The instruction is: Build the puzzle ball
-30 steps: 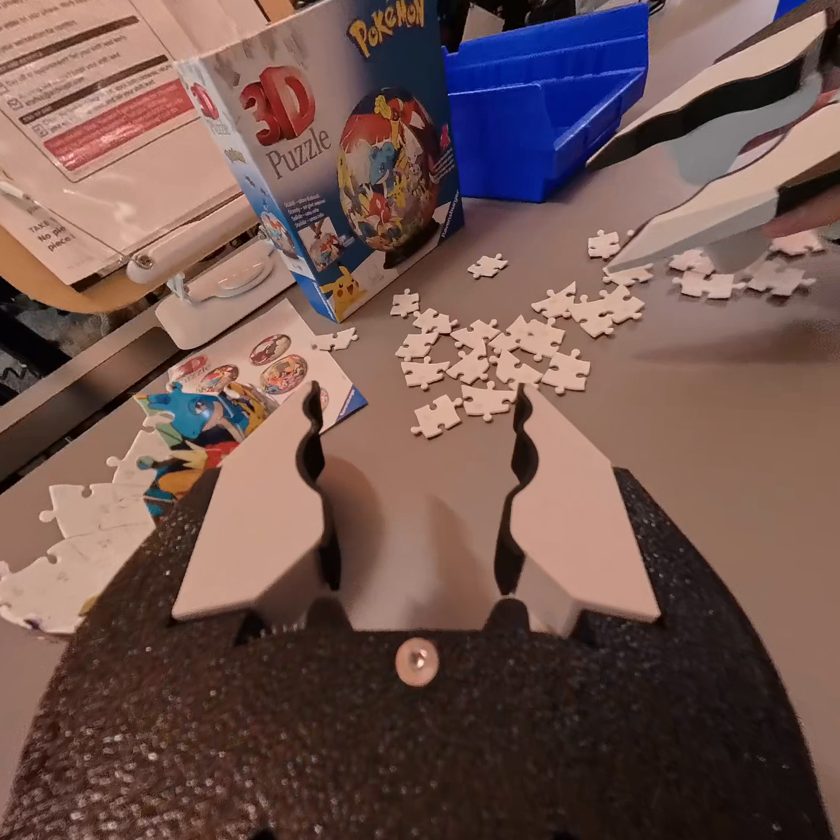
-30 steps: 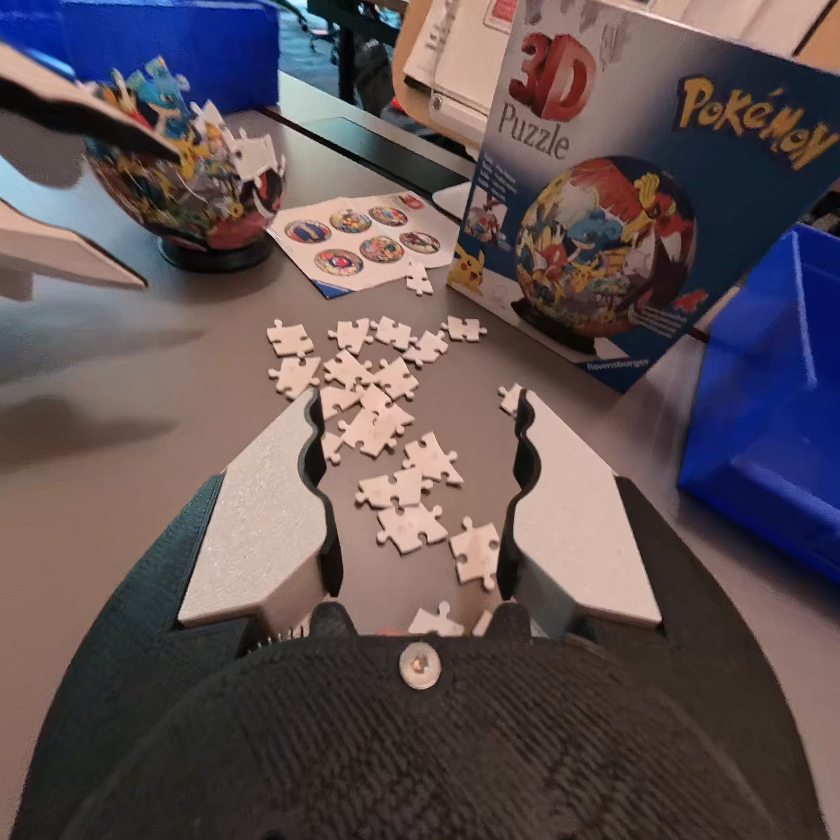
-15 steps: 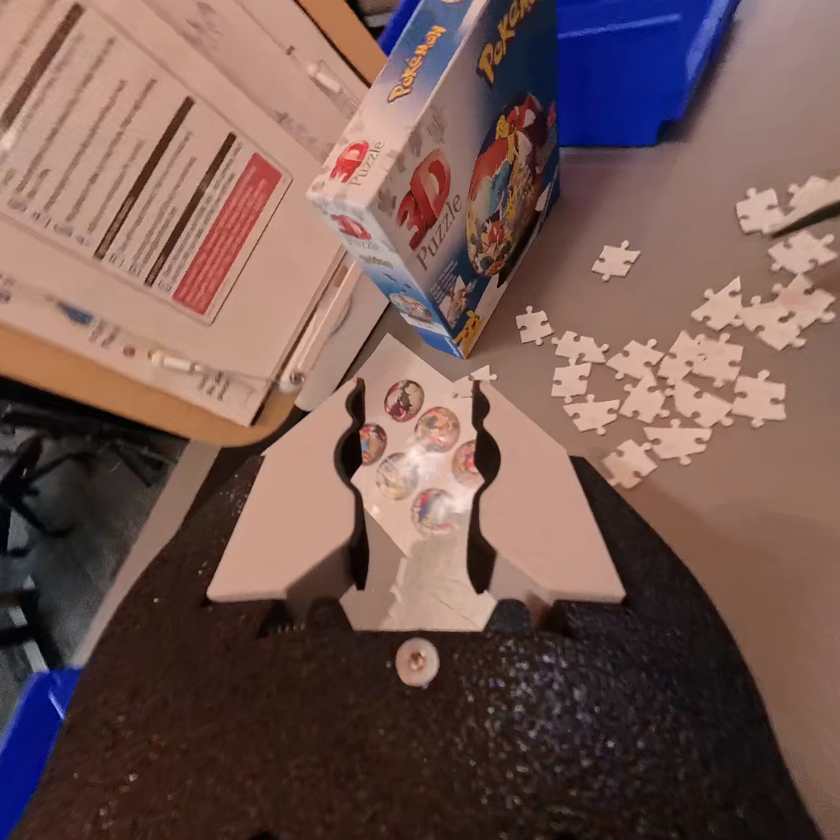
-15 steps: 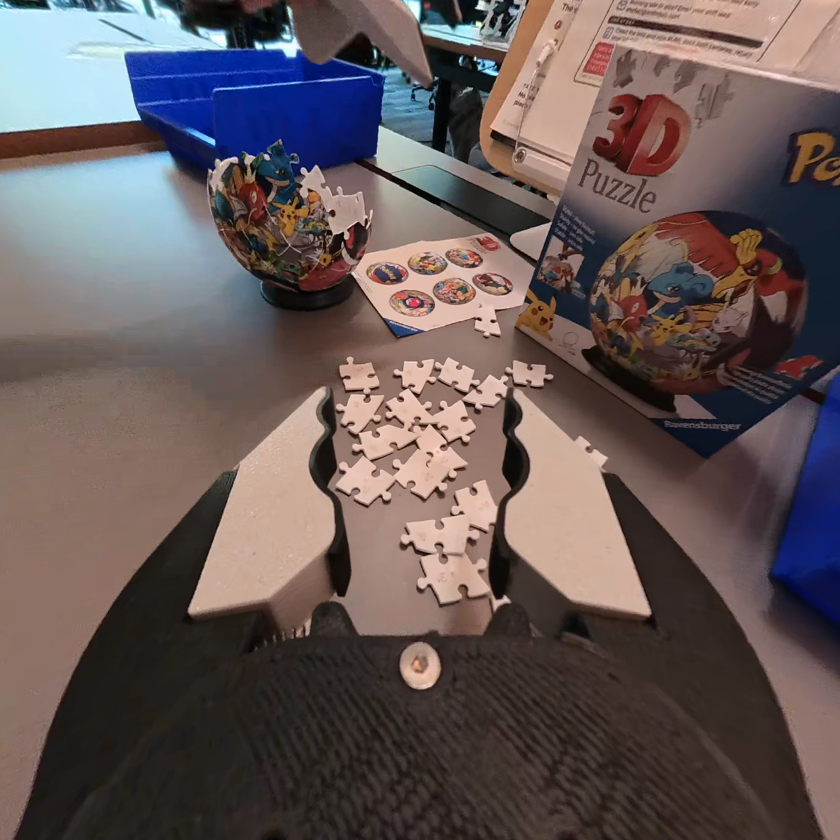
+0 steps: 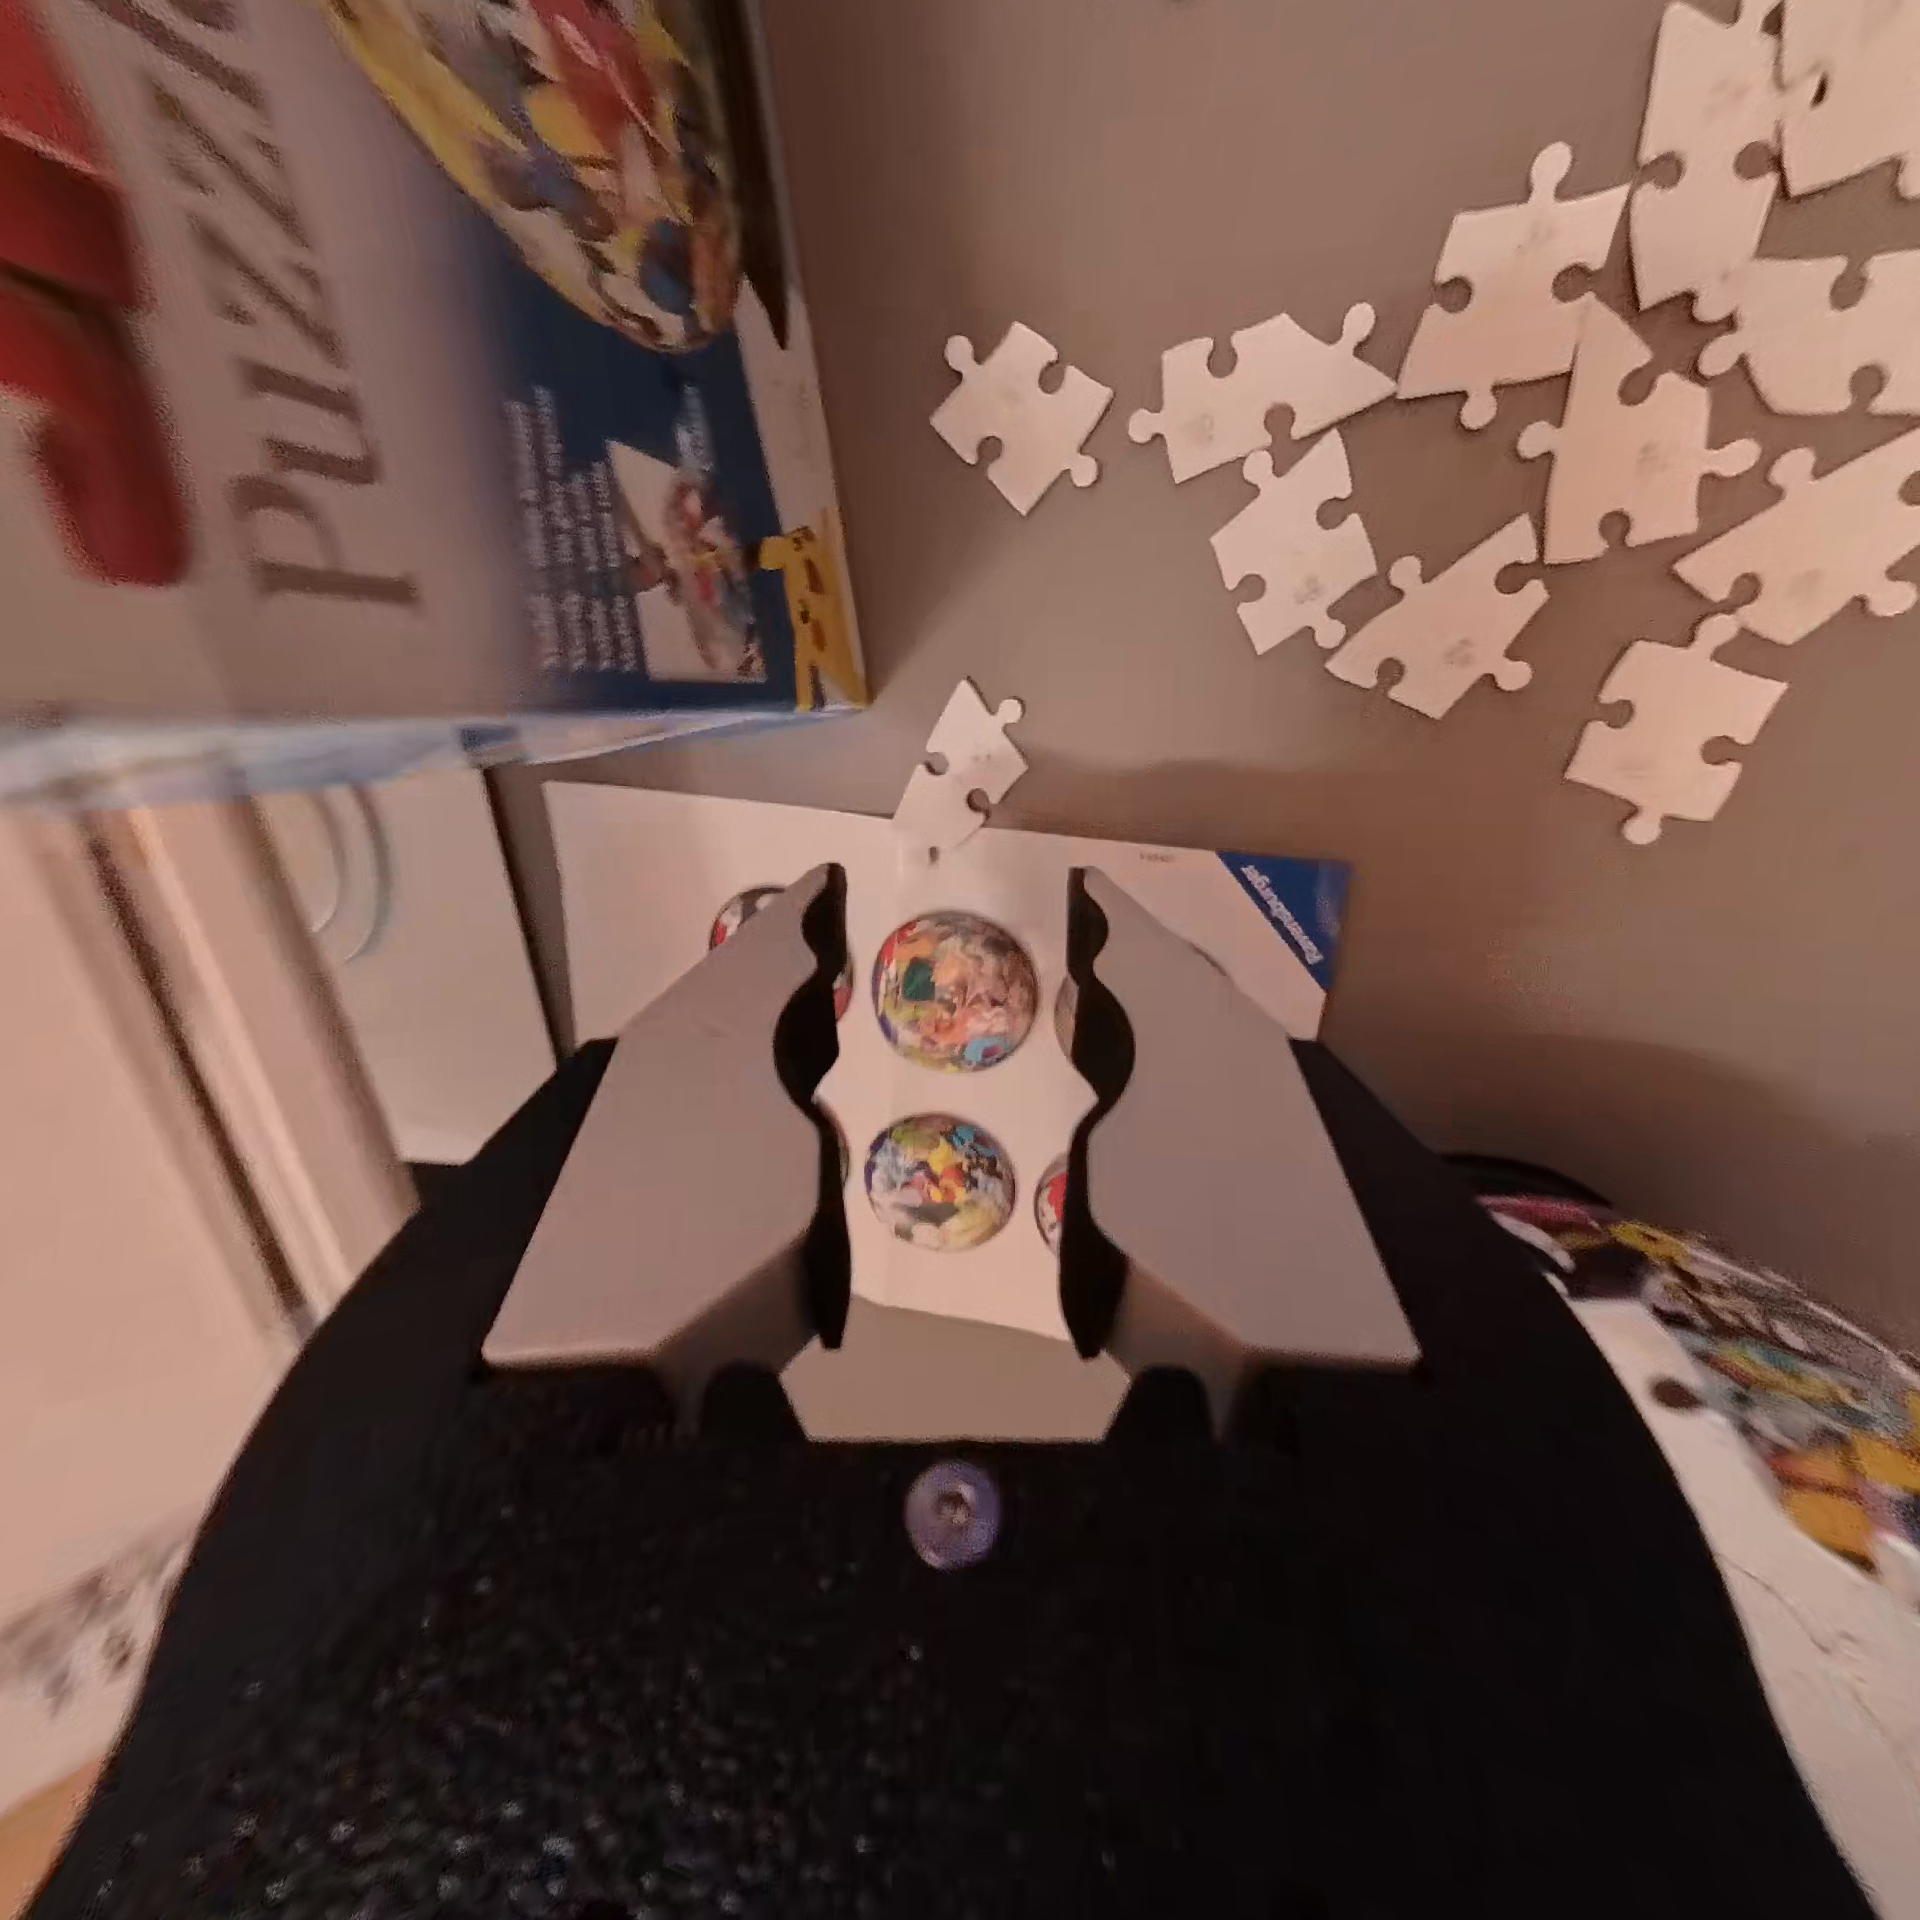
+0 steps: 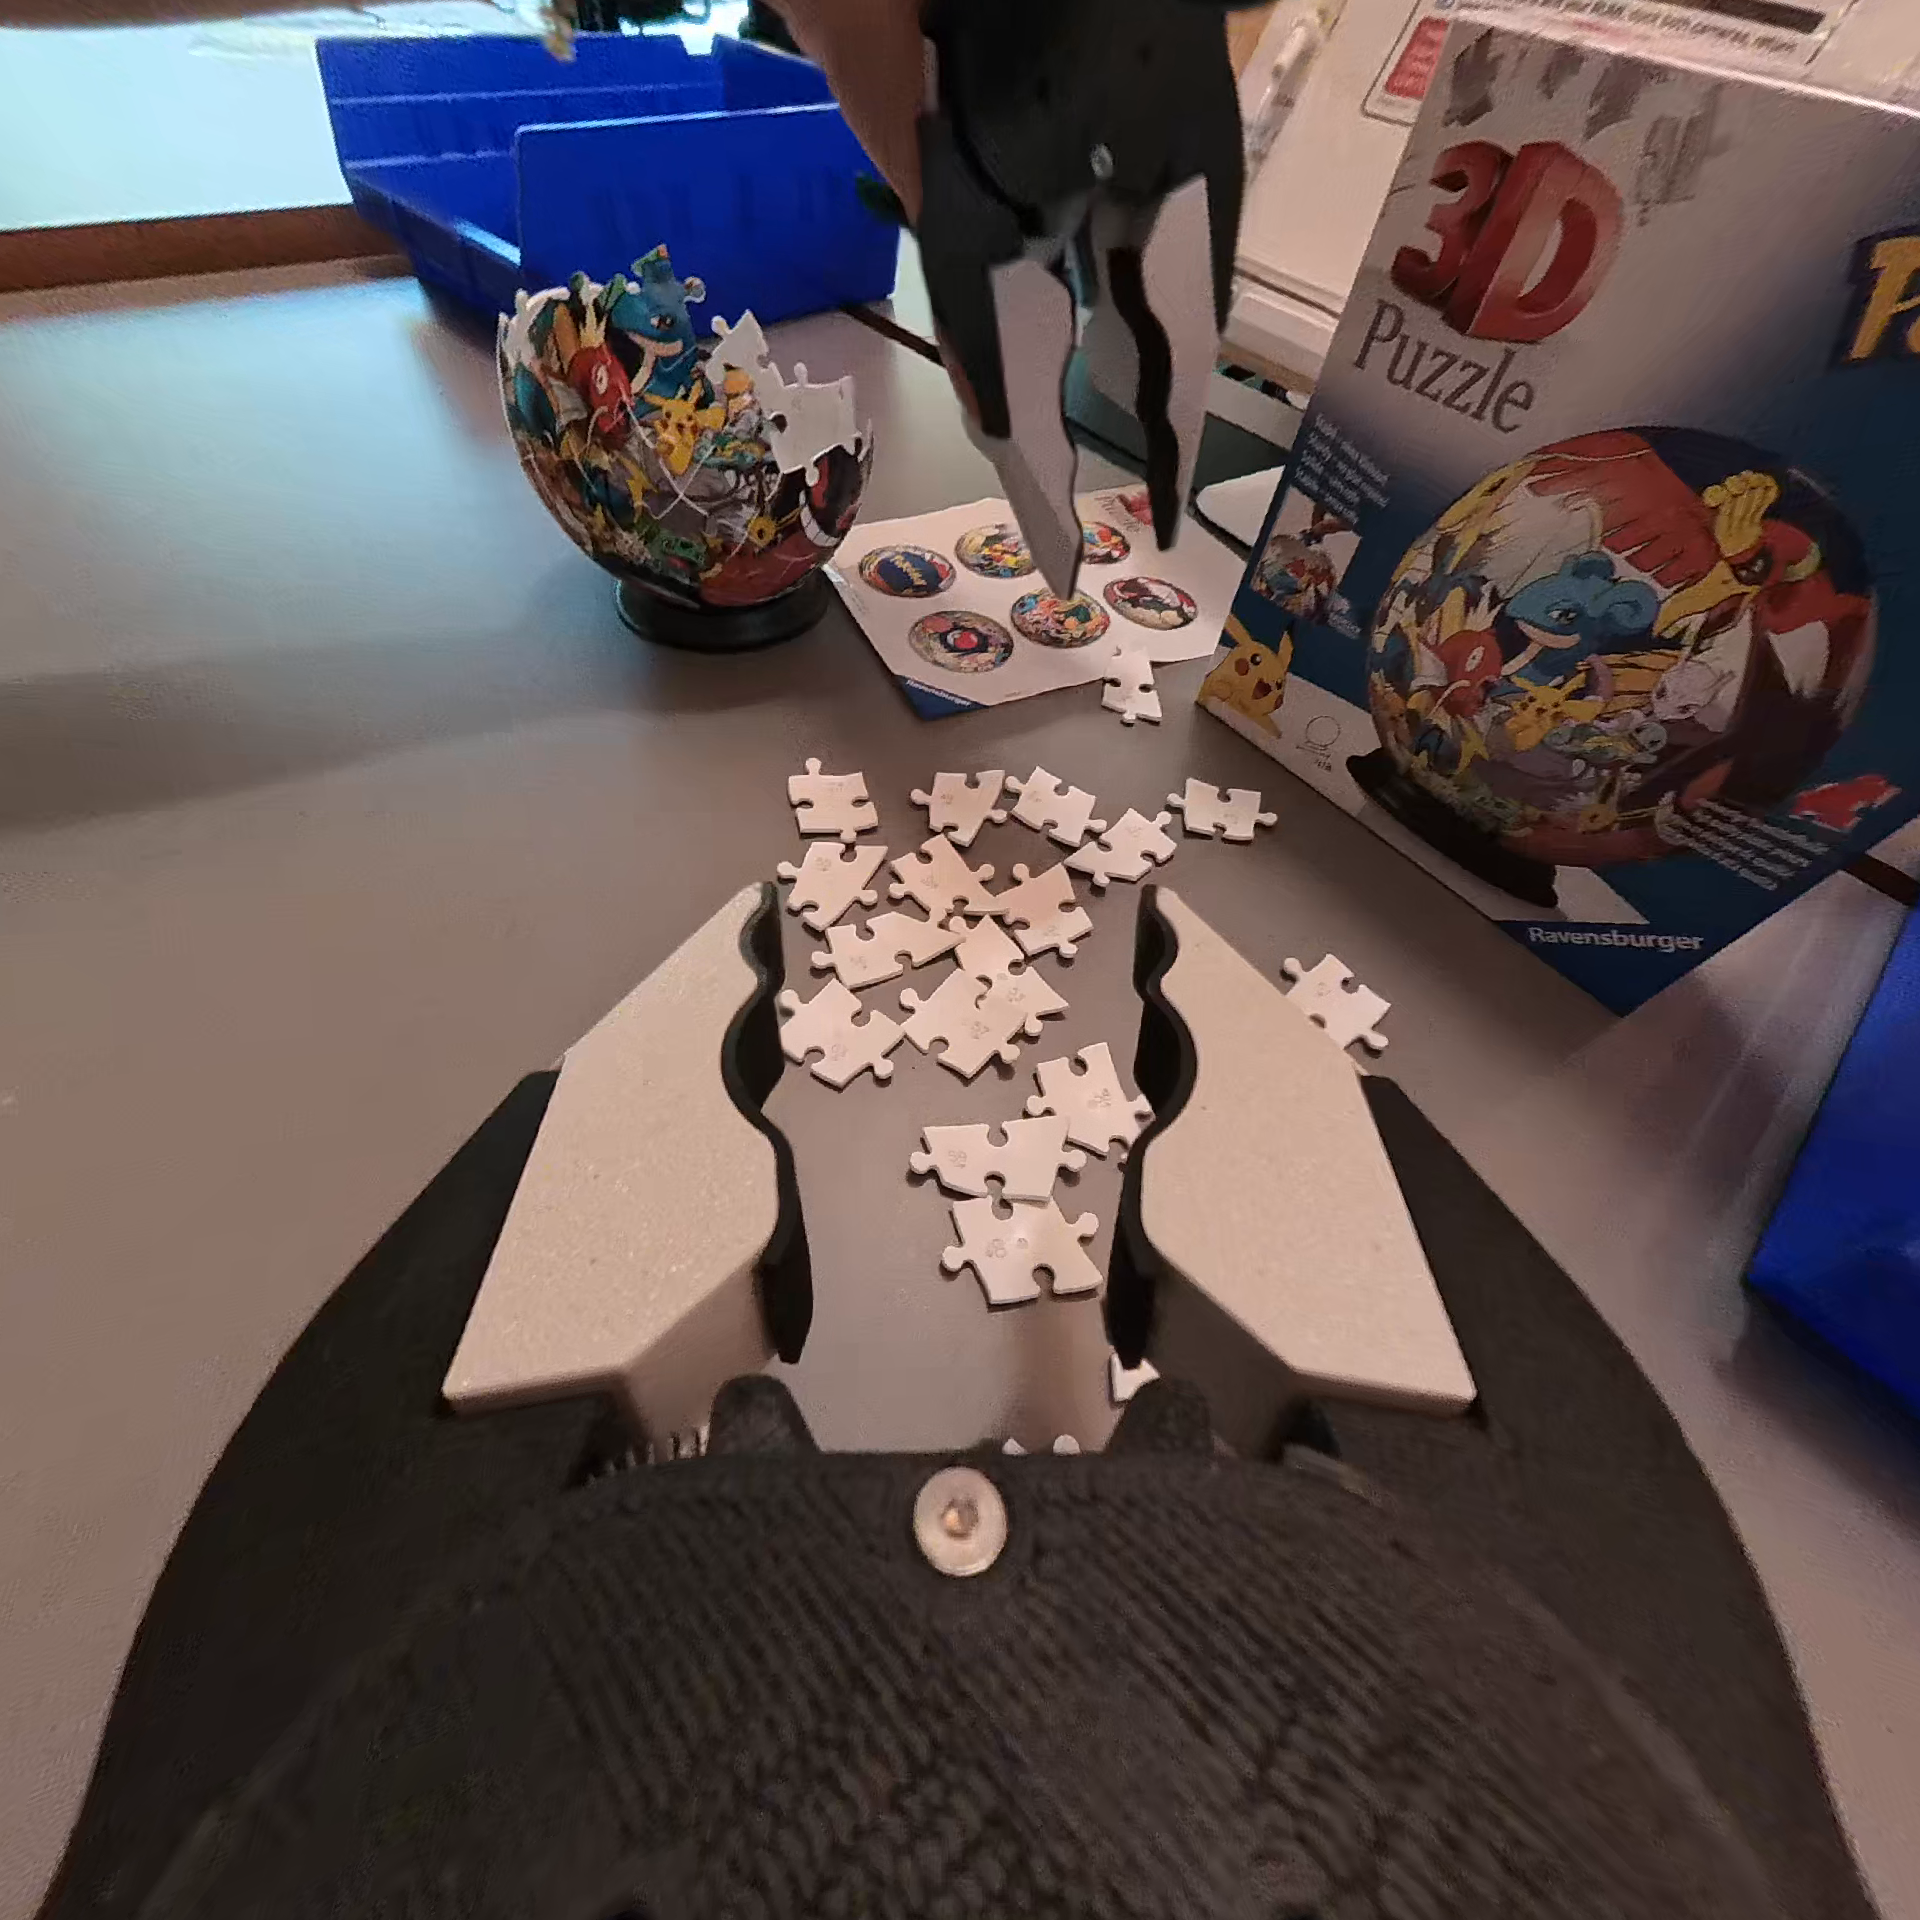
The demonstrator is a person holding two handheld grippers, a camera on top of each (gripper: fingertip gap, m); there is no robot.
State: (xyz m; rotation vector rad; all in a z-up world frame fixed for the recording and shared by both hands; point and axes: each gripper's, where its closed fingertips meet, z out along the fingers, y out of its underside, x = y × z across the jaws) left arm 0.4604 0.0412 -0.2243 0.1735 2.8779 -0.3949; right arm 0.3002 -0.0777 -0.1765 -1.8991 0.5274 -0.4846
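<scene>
The half-built colourful puzzle ball (image 6: 675, 457) stands on a black stand at the far left of the grey table; its edge shows in the left wrist view (image 5: 1766, 1403) at lower right. Several loose white puzzle pieces (image 6: 966, 935) lie face down in the middle; they also show in the left wrist view (image 5: 1558, 416). My left gripper (image 5: 954, 894) is open and empty, pointing down over a leaflet (image 5: 935, 1039); it also shows in the right wrist view (image 6: 1112, 561). A single piece (image 5: 961, 774) lies on the leaflet's edge. My right gripper (image 6: 956, 914) is open and empty, low over the loose pieces.
The puzzle box (image 6: 1621, 520) stands at the right, close to the leaflet (image 6: 1029, 613); it shows blurred in the left wrist view (image 5: 416, 364). Blue bins stand at the back (image 6: 623, 177) and at the right edge (image 6: 1860, 1195). A white stand with papers (image 6: 1309, 208) is behind the box. Left tips to right tips: about 20 centimetres. From the left gripper's tips to the single piece (image 5: 961, 774) is close to 5 centimetres. Seen from the right wrist view (image 6: 1129, 689) as well.
My left gripper has swung left and tipped downward over the leaflet, closing in on it. My right gripper has drawn back a little from the pieces.
</scene>
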